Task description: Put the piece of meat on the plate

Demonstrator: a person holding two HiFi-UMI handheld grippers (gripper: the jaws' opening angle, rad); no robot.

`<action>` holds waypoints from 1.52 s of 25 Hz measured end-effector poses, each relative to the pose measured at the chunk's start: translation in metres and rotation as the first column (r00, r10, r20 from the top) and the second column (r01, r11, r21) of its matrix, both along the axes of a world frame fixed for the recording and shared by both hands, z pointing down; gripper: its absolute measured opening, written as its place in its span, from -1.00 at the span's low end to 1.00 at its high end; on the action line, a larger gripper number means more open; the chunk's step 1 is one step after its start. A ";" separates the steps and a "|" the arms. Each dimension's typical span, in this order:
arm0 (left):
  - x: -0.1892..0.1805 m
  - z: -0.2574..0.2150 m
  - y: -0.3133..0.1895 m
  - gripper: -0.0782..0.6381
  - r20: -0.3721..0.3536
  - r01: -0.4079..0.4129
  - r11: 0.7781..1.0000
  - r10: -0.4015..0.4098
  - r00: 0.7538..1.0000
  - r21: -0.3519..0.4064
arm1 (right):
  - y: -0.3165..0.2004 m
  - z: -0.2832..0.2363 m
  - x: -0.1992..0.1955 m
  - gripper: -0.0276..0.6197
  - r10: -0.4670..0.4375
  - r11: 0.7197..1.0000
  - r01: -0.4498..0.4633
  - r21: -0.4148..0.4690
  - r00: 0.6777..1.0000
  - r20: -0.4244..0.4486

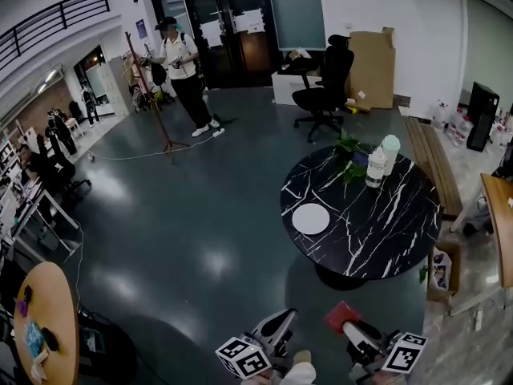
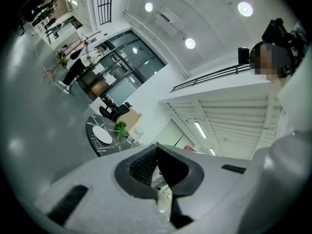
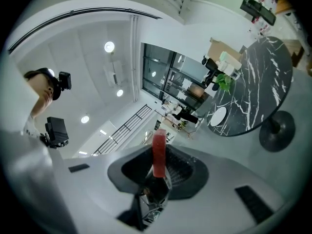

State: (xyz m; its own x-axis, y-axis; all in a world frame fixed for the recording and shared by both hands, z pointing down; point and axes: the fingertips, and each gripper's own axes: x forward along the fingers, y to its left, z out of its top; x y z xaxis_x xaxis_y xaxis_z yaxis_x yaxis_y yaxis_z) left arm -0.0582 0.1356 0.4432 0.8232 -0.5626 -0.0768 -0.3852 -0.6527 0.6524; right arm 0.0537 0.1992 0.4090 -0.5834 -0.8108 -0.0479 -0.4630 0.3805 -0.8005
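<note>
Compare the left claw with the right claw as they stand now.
The left claw is empty; the right claw grips a red piece of meat. The left claw's jaws meet at the tips; the right claw's are held apart by the meat. Both are pale grey and short of the black table with the white plate.

Left claw (image 2: 157,165): pale grey moulded shell, black ribbed pads in a black rounded-triangle surround, with a black slot on each side of it. Right claw (image 3: 159,165): same build, with a grey shell, black pads and dark slots. Behind each claw sits a white cube with black square markers: left cube (image 1: 243,358), right cube (image 1: 403,353). The wearer has a black head-mounted camera (image 3: 57,80) and a pale top (image 2: 295,106).
</note>
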 end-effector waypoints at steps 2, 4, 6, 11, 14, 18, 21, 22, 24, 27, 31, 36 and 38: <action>0.005 -0.004 -0.023 -0.76 0.001 -0.006 1.000 0.006 1.000 0.020 | -0.024 -0.002 0.002 -0.66 -0.003 1.000 0.003 0.004 1.000 0.001; 0.008 -0.005 -0.044 -0.76 0.005 -0.012 0.999 0.012 1.000 0.033 | -0.045 -0.002 0.003 -0.66 -0.006 1.000 0.006 0.003 1.000 0.001; 0.011 -0.004 -0.062 -0.76 0.002 -0.015 1.000 0.015 1.000 0.028 | -0.062 0.001 0.003 -0.66 -0.007 1.000 0.007 -0.008 1.000 -0.002; 0.017 0.002 -0.096 -0.76 -0.002 -0.035 0.999 0.035 0.999 0.004 | -0.098 0.008 0.005 -0.66 0.011 0.999 -0.012 -0.031 1.000 -0.011; 0.018 0.009 -0.114 -0.76 0.000 -0.048 0.999 0.048 0.999 0.001 | -0.113 0.010 0.007 -0.66 0.022 0.999 -0.023 -0.036 1.000 -0.011; 0.018 0.014 -0.130 -0.76 -0.001 -0.043 0.999 0.043 0.999 -0.011 | -0.124 0.014 0.012 -0.66 0.025 0.998 -0.026 -0.064 1.000 -0.017; 0.021 0.017 -0.144 -0.76 -0.002 -0.035 0.999 0.035 0.999 -0.020 | -0.141 0.021 0.019 -0.66 0.023 0.997 -0.025 -0.079 1.000 -0.019; 0.021 0.018 -0.150 -0.76 -0.004 -0.029 0.999 0.029 1.000 -0.022 | -0.149 0.023 0.020 -0.66 0.019 0.996 -0.020 -0.083 1.000 -0.020; 0.021 0.021 -0.163 -0.76 -0.004 -0.008 0.999 0.008 1.000 -0.031 | -0.168 0.028 0.023 -0.66 0.003 0.996 -0.005 -0.090 1.000 -0.016; 0.018 0.024 -0.189 -0.76 0.008 0.033 0.999 -0.032 0.999 -0.032 | -0.199 0.033 0.026 -0.66 -0.035 0.995 0.034 -0.098 0.999 -0.008; 0.028 0.018 -0.226 -0.76 0.007 0.065 0.998 -0.065 0.998 -0.004 | -0.241 0.032 0.033 -0.66 -0.096 0.991 0.094 -0.099 0.995 -0.020; 0.049 0.012 -0.277 -0.76 -0.003 0.100 0.995 -0.099 0.995 0.007 | -0.285 0.035 0.046 -0.66 -0.137 0.985 0.135 -0.111 0.991 -0.011; 0.059 0.015 -0.287 -0.76 0.006 0.092 0.996 -0.092 0.996 0.013 | -0.297 0.040 0.053 -0.66 -0.150 0.981 0.147 -0.129 0.989 -0.015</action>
State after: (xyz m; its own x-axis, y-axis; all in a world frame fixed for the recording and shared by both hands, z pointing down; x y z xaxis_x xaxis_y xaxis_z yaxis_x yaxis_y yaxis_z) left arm 0.0004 -0.1517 0.4577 0.7687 -0.6347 -0.0790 -0.4484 -0.6229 0.6410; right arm 0.1064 -0.0974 0.4493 -0.6976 -0.7135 0.0660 -0.4293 0.3424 -0.8358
